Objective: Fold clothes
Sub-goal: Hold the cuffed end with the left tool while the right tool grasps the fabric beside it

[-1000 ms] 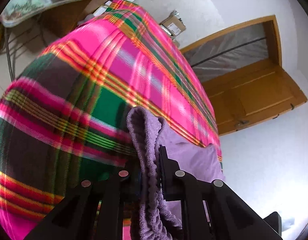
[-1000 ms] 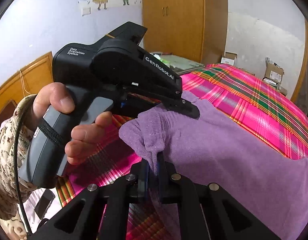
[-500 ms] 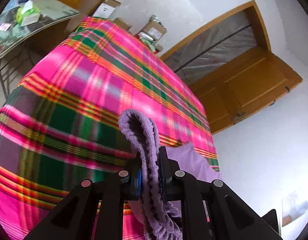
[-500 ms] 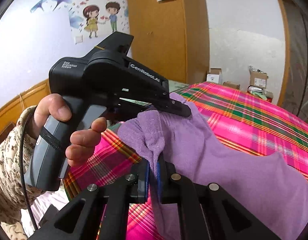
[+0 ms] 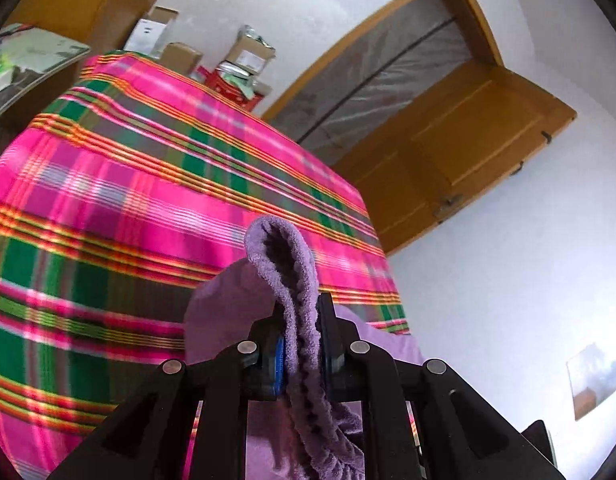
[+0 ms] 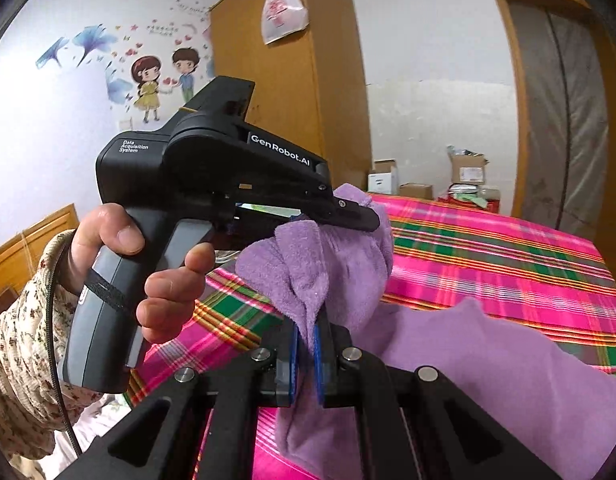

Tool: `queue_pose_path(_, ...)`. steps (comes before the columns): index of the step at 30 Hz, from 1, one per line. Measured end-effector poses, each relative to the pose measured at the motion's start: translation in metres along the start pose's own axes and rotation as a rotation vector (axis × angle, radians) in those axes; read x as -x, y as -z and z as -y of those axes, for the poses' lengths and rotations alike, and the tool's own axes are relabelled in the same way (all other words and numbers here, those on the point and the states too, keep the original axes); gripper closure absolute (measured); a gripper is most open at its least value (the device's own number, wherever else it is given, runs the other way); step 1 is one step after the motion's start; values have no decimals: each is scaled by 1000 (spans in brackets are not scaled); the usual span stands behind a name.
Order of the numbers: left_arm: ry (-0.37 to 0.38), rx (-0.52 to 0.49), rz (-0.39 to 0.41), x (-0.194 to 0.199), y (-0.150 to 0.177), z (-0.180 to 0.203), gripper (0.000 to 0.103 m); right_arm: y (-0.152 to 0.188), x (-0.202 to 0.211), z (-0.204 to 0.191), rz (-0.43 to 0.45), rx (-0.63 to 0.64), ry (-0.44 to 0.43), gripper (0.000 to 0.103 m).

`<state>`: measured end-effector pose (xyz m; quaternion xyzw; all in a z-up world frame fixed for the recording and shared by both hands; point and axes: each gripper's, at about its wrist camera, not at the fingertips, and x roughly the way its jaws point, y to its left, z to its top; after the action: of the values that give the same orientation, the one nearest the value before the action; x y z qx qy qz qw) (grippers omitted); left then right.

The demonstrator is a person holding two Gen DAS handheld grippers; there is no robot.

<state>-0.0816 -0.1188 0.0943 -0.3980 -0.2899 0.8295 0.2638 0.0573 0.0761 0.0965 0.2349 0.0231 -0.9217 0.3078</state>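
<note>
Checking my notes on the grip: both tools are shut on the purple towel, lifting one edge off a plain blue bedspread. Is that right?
Not quite. The bedspread is pink and green plaid, not plain blue; both wrist views show it. The rest holds: the left tool and right tool are each shut on the purple towel.

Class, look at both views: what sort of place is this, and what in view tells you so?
Probably a home bedroom: a bed under a pink plaid blanket, a tall wooden wardrobe, and cartoon wall stickers. Cardboard boxes sit by the wall.
</note>
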Motion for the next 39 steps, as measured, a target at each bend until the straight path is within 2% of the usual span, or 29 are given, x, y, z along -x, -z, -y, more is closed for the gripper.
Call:
queue_pose_path(12,41,-59,-73,-41,11,45,89,15,33,39,25,-61,63,97)
queue_pose_path(19,54,-91,-147,-78,20,68,89,28,50,64,22,-122,111,97)
queue_pose_path(31,64,-100,-227,-127,40,88,89,54,71,101,8,-196,187,96)
queue_pose_path(35,39,-106,-265,-146,47,89,88,66,69,114,-26,-248,196,96)
queue_pose_path(39,41,-68,-290,-156,53,82,87,75,66,119,-55,-274,201,96)
